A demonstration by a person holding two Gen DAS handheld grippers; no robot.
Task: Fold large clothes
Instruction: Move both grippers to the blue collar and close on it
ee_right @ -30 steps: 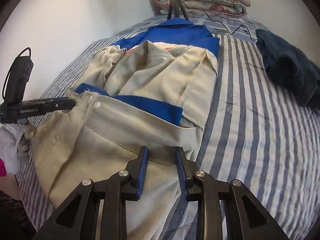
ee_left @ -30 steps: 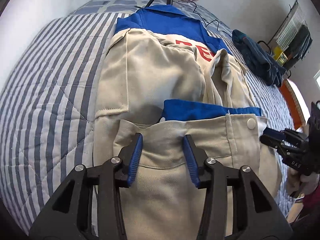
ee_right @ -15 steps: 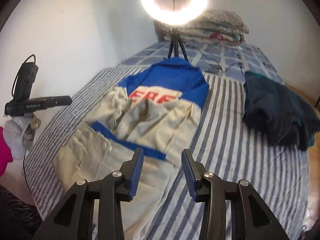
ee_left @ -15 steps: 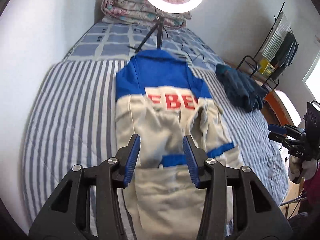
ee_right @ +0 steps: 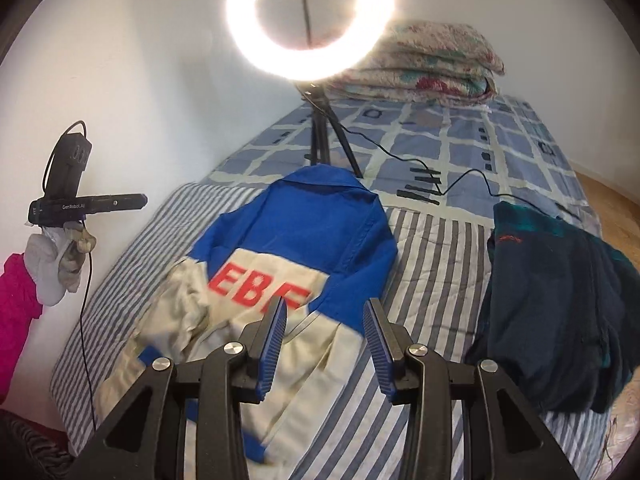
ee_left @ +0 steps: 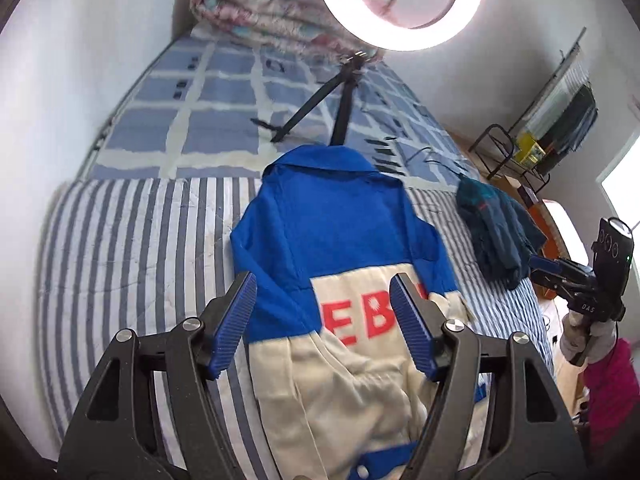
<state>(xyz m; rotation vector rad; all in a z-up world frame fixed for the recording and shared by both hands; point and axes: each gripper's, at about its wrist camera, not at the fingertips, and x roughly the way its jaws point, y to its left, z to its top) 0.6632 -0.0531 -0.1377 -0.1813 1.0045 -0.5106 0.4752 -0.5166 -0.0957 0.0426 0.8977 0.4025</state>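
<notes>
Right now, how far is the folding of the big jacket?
Done: the jacket lies back-up on the striped bed cover, its beige lower part brought up over itself. In hand: nothing; the left gripper is opening with no cloth between its fingers, and the right gripper is open and empty. Left: further folds, and the dark garment.

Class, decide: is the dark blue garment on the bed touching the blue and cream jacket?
Apart. The right wrist view shows bare striped bedcover between the blue and cream jacket and the dark blue garment.

Jacket's (ee_left: 344, 240) red lettering partly behind left gripper's fingers (ee_left: 412, 328).
</notes>
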